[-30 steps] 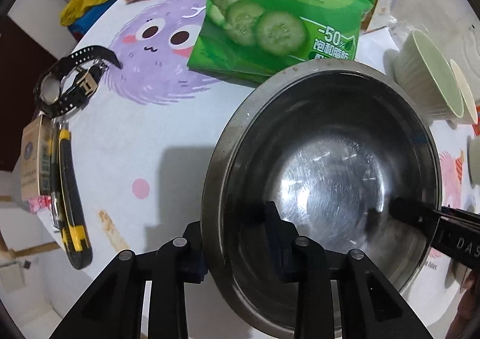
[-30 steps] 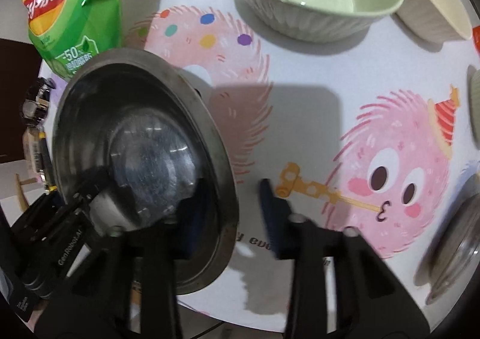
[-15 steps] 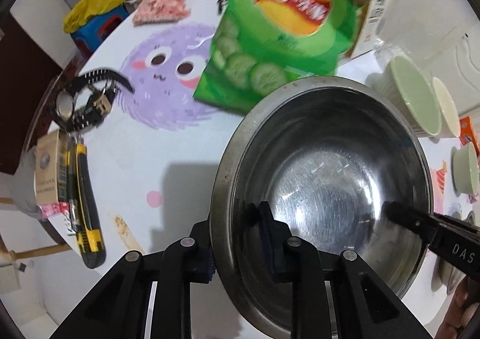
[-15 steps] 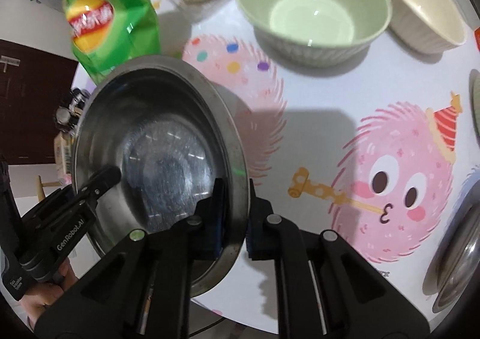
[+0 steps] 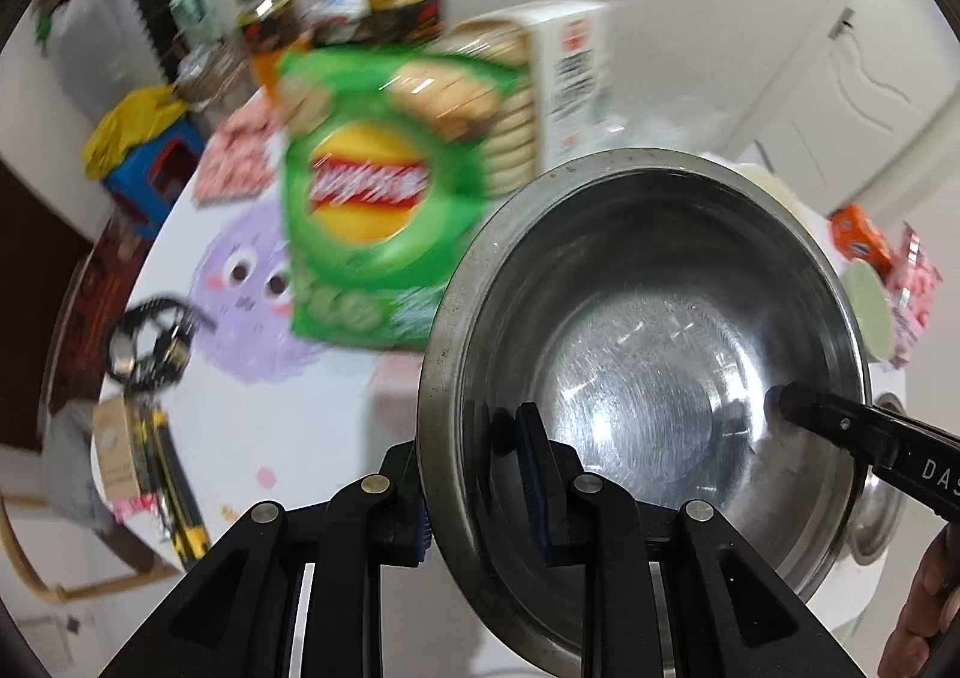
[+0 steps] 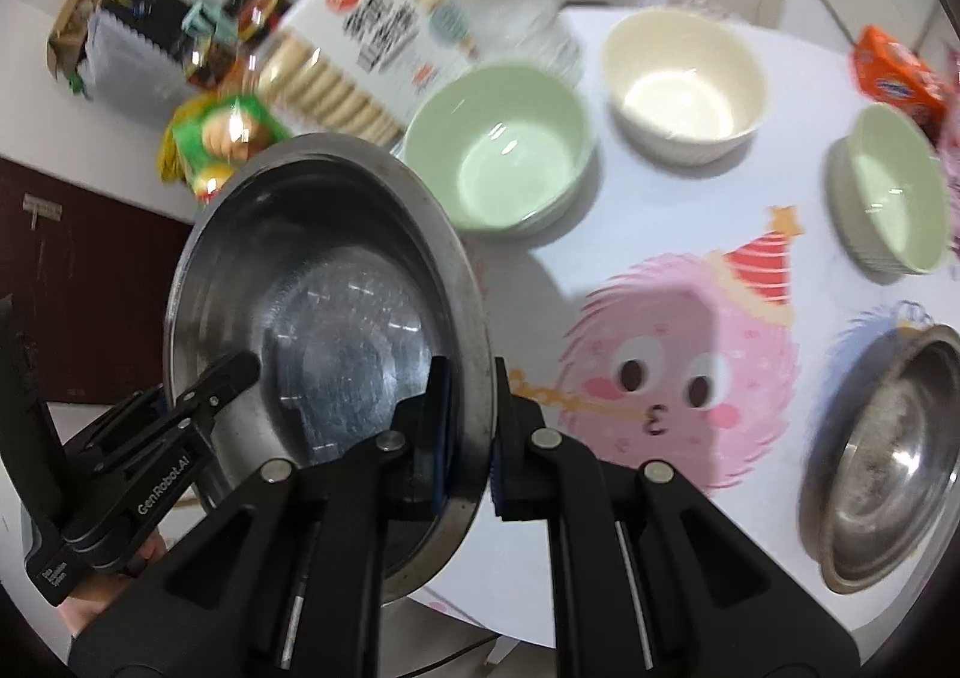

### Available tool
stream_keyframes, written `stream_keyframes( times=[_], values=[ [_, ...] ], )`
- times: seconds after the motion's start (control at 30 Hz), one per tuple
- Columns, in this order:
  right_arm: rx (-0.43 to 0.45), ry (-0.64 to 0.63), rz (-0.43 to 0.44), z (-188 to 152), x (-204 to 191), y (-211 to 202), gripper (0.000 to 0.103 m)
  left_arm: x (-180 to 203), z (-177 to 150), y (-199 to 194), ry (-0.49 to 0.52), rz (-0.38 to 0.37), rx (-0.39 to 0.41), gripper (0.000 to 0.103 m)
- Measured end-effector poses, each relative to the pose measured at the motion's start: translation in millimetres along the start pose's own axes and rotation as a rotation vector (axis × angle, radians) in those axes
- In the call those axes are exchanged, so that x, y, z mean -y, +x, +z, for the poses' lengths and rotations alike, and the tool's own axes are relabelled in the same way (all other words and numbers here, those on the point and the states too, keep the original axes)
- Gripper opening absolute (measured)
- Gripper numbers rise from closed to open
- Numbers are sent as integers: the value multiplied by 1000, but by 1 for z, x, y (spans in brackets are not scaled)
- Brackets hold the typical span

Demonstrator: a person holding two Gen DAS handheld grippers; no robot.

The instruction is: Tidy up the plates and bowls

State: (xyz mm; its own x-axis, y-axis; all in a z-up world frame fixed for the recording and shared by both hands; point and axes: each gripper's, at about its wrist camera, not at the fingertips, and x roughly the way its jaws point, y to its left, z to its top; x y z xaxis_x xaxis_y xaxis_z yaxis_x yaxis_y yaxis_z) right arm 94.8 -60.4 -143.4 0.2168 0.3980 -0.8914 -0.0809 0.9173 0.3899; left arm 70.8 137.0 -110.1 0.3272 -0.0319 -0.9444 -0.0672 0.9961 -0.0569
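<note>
Near me: steel bowl point(image 5: 648, 378) — empty, my left gripper point(image 5: 477, 474) and right gripper point(image 6: 471, 438) clamp opposite rims.
Far right: green bowl point(image 6: 501, 150), cream bowl point(image 6: 684, 84) — both empty.

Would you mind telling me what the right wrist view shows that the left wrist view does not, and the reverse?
Only the right wrist view shows the cream bowl, the large green bowl and the pink monster print. Only the left wrist view shows the purple monster print, the watch and the yellow-handled tool. Both show the steel bowl, gripped at opposite rims by the left gripper and right gripper.
</note>
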Motion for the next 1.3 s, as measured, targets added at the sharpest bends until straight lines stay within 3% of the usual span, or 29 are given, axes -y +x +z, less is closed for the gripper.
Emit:
stream_keyframes(
  times=[0.33,0.6,0.77,1.03,1.3],
  values=[
    [176,248,-82,-21,100,-86,12,129,19,-1,280,-125,28,24],
    [243,486,-199,-71,192,-131,12,245,-4,12,533,-217,4,24],
    [282,573,-261,-99,232,-165,12,296,-14,6,607,-277,-11,24],
    [304,650,-295,-123,268,-188,13,350,-29,2,688,-294,-9,24],
    [275,651,-266,-120,280,-175,13,353,-30,9,674,-266,-33,24]
  ],
)
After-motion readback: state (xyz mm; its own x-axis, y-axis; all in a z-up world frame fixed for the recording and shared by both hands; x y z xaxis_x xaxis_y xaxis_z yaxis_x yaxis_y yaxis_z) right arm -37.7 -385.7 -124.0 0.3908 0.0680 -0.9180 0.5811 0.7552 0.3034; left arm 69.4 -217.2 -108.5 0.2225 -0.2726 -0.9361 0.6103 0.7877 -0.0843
